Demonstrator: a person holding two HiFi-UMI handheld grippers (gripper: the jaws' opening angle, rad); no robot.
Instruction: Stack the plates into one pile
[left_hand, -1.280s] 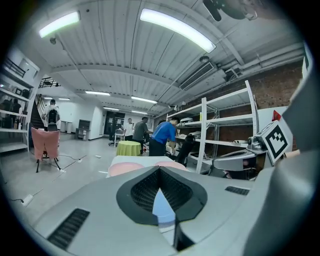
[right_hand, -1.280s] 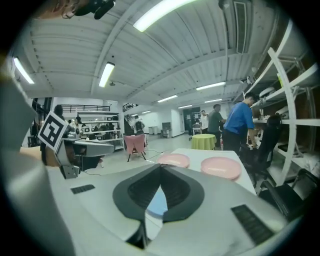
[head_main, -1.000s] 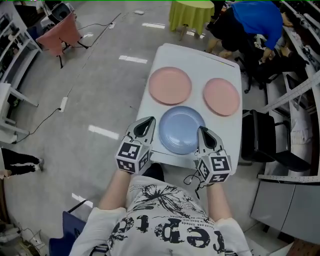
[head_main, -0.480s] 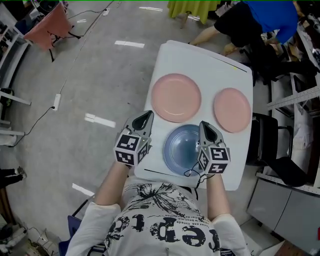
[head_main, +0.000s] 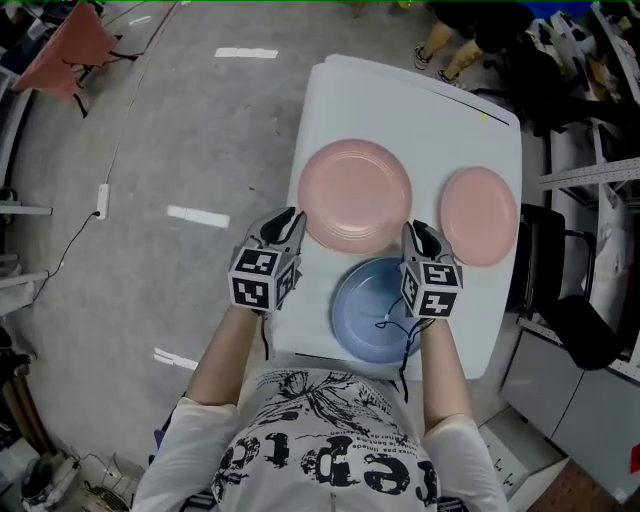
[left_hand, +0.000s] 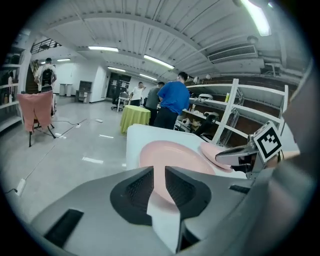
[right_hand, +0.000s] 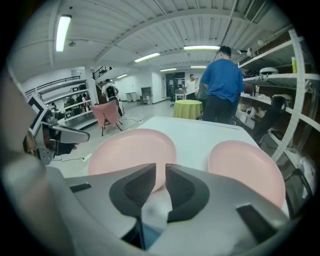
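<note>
Looks steeply down on a white table (head_main: 400, 100) bearing three plates, each lying singly, none stacked yet. Takes the blue plate (head_main: 365, 312), nearest the person, as the reference point. Left of the blue plate and a little beyond it: the left gripper (head_main: 291, 214), lower and further forward than a second ago, with jaws just opened from clenched to a narrow gap, gripping nothing, tips at the left rim of the large pink plate (head_main: 355, 193). Just beyond the blue plate, close to its far rim: that large pink plate, flat on the table. Above the right edge of the blue plate: the right gripper (head_main: 414, 230), likewise brought down and forward, with jaws just parted and empty, pointing towards the gap between the two pink plates. Beyond the blue plate and to its right, well apart from it: the small pink plate (head_main: 479, 215), also flat. Suggests an approach ending and a first grasp being readied, probably on the large pink plate's rim. Leaves all of the stacking still to do.
</note>
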